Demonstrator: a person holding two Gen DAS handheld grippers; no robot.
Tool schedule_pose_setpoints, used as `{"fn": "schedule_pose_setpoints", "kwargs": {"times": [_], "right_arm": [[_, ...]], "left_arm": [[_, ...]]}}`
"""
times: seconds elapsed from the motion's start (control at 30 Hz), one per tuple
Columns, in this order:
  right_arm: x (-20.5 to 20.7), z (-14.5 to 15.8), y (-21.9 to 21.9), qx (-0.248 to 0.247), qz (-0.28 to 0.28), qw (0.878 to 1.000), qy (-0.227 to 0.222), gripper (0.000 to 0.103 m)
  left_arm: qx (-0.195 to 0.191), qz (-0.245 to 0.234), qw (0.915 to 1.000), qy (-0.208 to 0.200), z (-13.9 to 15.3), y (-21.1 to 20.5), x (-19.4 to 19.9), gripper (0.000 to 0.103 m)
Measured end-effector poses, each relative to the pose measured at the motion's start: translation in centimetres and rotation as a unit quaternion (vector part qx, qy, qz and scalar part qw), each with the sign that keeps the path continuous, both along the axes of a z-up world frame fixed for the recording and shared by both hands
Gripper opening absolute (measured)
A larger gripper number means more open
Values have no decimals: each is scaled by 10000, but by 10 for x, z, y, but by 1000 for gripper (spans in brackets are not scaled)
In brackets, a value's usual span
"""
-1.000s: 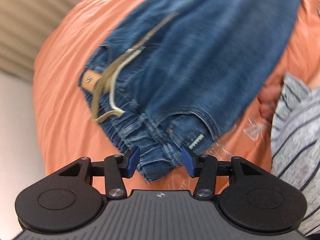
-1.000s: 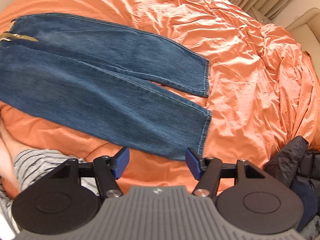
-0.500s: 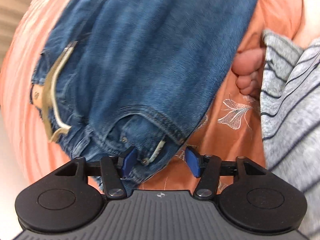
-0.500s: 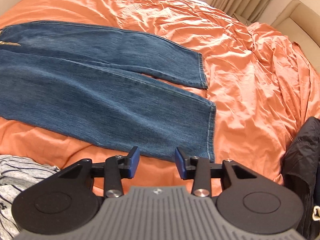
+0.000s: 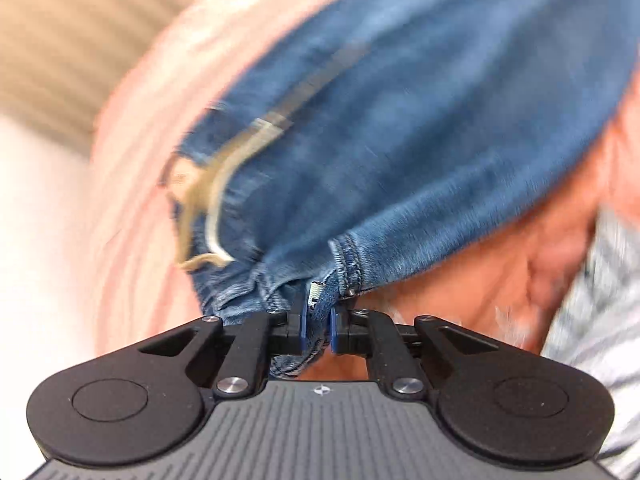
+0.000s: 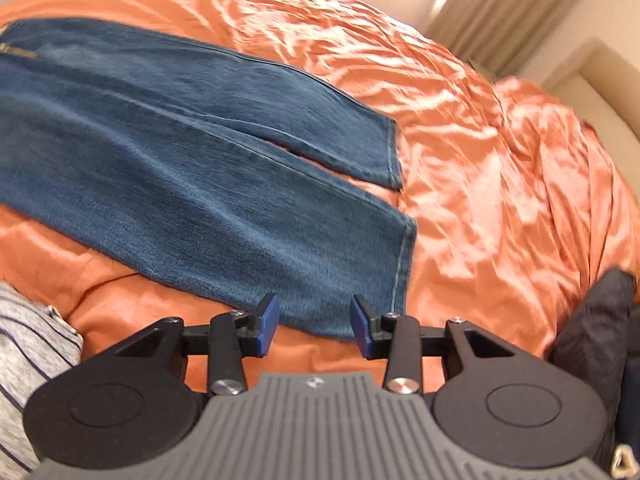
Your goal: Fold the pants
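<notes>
Blue denim pants [image 6: 200,168] lie flat on the orange bedspread [image 6: 480,160], with both legs running to the right. In the left wrist view the pants [image 5: 400,160] show their waist end and a tan drawstring [image 5: 216,200], all blurred by motion. My left gripper [image 5: 319,326] is closing, and its blue pads pinch the near corner of the waistband. My right gripper [image 6: 314,326] stands open low over the near leg, close to its hem [image 6: 404,256]. The leg's lower edge lies between its fingers, and the pads do not press on it.
Grey striped clothing on a person lies at the near left [image 6: 24,344] and shows at the right of the left wrist view [image 5: 600,300]. A dark jacket [image 6: 592,320] sits at the bed's right edge. Curtains [image 6: 480,8] and a beige seat [image 6: 592,80] stand beyond the bed.
The left jaws have closed on the waistband corner, and that view has swung and blurred. The right gripper has sunk toward the near leg's hem, and its jaws have narrowed.
</notes>
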State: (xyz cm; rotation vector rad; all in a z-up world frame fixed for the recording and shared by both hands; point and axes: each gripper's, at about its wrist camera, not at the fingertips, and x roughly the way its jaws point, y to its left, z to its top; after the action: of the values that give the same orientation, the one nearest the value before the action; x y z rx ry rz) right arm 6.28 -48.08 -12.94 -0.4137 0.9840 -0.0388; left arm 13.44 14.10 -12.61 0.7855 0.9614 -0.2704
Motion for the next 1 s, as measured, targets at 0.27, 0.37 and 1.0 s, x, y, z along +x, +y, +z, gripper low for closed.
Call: {"fn": "schedule_pose_setpoints", "kwargs": {"times": [0.27, 0.37, 1.0], "right_arm": [[-2, -42, 3, -746, 1214, 9891, 377, 22], [-7, -64, 8, -1069, 1584, 9801, 527, 22], [-8, -50, 26, -2039, 1752, 9607, -695, 0]], "left_arm": [[-774, 1061, 9911, -209, 17, 6, 17, 9], [-820, 1243, 9886, -225, 17, 6, 19, 9], [-1497, 2173, 9612, -807, 39, 18, 12, 9]]}}
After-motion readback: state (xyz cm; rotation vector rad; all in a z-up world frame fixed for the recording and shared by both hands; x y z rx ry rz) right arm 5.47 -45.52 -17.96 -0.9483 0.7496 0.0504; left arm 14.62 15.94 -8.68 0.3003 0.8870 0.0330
